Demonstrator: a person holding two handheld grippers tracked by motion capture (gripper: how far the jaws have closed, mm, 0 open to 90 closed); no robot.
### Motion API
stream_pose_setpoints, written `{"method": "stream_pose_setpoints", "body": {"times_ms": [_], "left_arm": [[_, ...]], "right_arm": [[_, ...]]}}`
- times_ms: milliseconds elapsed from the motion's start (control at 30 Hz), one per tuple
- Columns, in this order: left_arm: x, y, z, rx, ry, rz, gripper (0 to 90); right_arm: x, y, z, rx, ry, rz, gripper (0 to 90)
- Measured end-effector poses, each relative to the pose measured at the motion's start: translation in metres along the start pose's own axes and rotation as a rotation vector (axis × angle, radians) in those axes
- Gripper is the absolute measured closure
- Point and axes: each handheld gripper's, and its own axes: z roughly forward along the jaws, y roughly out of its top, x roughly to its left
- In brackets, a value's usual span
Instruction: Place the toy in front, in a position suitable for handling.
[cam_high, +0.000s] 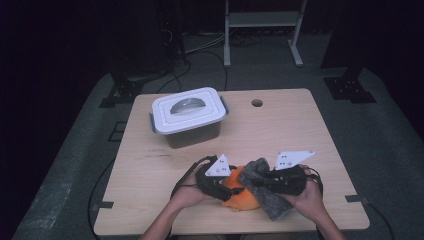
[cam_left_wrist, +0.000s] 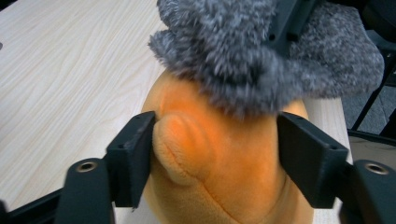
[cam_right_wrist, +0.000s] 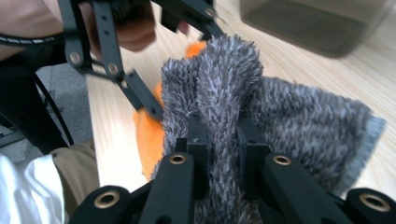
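A white box (cam_high: 187, 116) with a lid sits far back on the left of the wooden table (cam_high: 310, 140). Near the front edge, the left gripper (cam_high: 226, 186) squeezes an orange soft toy (cam_high: 243, 199) from both sides. A fuzzy grey cloth (cam_high: 265, 186) lies over the top of the toy. On the right, the right gripper (cam_high: 261, 179) is clenched tight on a fold of that cloth.

One camera looks down on my table (cam_high: 150, 200) from above; my two gripper cameras sit very close, both seeing the grey cloth (cam_left_wrist: 243, 60).
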Motion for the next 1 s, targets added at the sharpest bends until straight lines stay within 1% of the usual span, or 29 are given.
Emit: {"method": "stream_pose_setpoints", "body": {"times_ms": [33, 100, 167, 200, 233, 267, 300, 333, 367, 400, 433, 467, 500, 533, 567, 600, 633, 667, 700, 733, 767, 800, 833, 867, 900, 933, 967, 1000], "left_arm": [[0.001, -0.002, -0.001, 0.004, -0.003, 0.000, 33.7], [0.002, -0.005, -0.002, 0.001, -0.010, 0.001, 34.2], [0.004, -0.006, -0.004, -0.006, -0.020, -0.020, 33.8], [0.005, -0.006, -0.004, -0.008, -0.023, -0.030, 31.1], [0.006, -0.004, -0.005, -0.009, -0.025, -0.052, 27.2], [0.007, -0.003, -0.004, -0.003, -0.019, -0.068, 19.6], [0.008, -0.002, -0.002, 0.017, -0.024, -0.085, 16.0], [0.008, -0.002, -0.001, 0.022, -0.030, -0.089, 15.4], [0.007, -0.003, 0.000, 0.025, -0.032, -0.079, 17.8], [0.005, -0.004, 0.001, 0.024, -0.025, -0.068, 23.7], [0.003, -0.004, 0.000, 0.018, -0.007, -0.037, 29.4], [0.002, -0.003, -0.002, 0.008, 0.005, -0.017, 35.0], [0.002, -0.002, -0.004, -0.008, 0.014, 0.012, 37.8], [0.001, 0.000, -0.006, -0.030, 0.027, 0.042, 39.8], [0.000, 0.000, -0.007, -0.048, 0.039, 0.061, 40.6], [-0.001, 0.001, -0.008, -0.067, 0.052, 0.094, 41.4], [-0.003, 0.001, -0.009, -0.077, 0.065, 0.139, 41.6], [-0.004, 0.001, -0.008, -0.079, 0.061, 0.154, 41.4], [-0.004, -0.001, -0.007, -0.073, 0.046, 0.167, 40.8], [-0.004, -0.002, -0.006, -0.076, 0.045, 0.158, 39.4], [-0.002, -0.003, -0.006, -0.068, 0.035, 0.132, 36.8], [0.001, -0.003, -0.006, -0.052, 0.020, 0.080, 30.5], [0.004, -0.002, -0.006, -0.052, 0.015, 0.024, 22.2], [0.006, -0.002, -0.005, -0.055, 0.003, -0.008, 16.7], [0.006, -0.001, -0.003, -0.043, -0.013, -0.034, 13.8], [0.005, -0.001, -0.001, -0.032, -0.007, -0.028, 13.4], [0.004, -0.002, 0.000, -0.023, -0.001, -0.015, 16.0], [0.002, -0.003, 0.000, -0.008, 0.014, 0.016, 23.0]], "right_arm": [[-0.002, -0.002, -0.001, 0.001, -0.002, 0.004, 78.6], [-0.010, -0.009, -0.005, 0.001, -0.001, 0.036, 78.6], [-0.016, -0.016, -0.008, 0.005, -0.003, 0.065, 78.6], [-0.018, -0.019, -0.009, 0.011, -0.001, 0.077, 78.6], [-0.019, -0.020, -0.010, 0.009, 0.002, 0.080, 78.6], [-0.018, -0.021, -0.010, 0.010, 0.007, 0.083, 78.6], [-0.017, -0.021, -0.009, 0.013, 0.010, 0.083, 78.5], [-0.014, -0.019, -0.008, 0.019, 0.018, 0.068, 78.5], [-0.012, -0.018, -0.007, 0.022, 0.018, 0.061, 78.6], [-0.010, -0.017, -0.006, 0.026, 0.014, 0.056, 78.6], [-0.010, -0.016, -0.006, 0.029, 0.011, 0.054, 78.6], [-0.010, -0.016, -0.007, 0.025, 0.009, 0.051, 78.6], [-0.010, -0.015, -0.008, 0.023, 0.006, 0.055, 78.6], [-0.011, -0.014, -0.010, 0.016, 0.001, 0.055, 78.6], [-0.011, -0.013, -0.012, 0.006, -0.003, 0.056, 78.6], [-0.011, -0.012, -0.014, -0.007, -0.005, 0.059, 78.6], [-0.011, -0.010, -0.016, -0.029, -0.003, 0.059, 78.7], [-0.010, -0.007, -0.018, -0.050, -0.007, 0.054, 78.6], [-0.010, -0.005, -0.017, -0.059, -0.012, 0.049, 78.6], [-0.009, -0.004, -0.015, -0.058, -0.015, 0.047, 78.6], [-0.009, -0.003, -0.011, -0.050, -0.014, 0.044, 78.6], [-0.008, -0.003, -0.007, -0.037, -0.012, 0.045, 78.6], [-0.007, -0.004, -0.002, -0.027, -0.003, 0.041, 78.6], [-0.004, -0.004, 0.002, -0.023, 0.013, 0.040, 78.6], [-0.002, -0.003, 0.004, -0.024, 0.021, 0.033, 78.6], [0.001, -0.002, 0.005, -0.020, 0.029, 0.020, 78.6], [0.004, 0.000, 0.006, -0.015, 0.027, 0.009, 78.6], [0.006, 0.000, 0.007, -0.011, 0.019, 0.002, 78.6]]}}
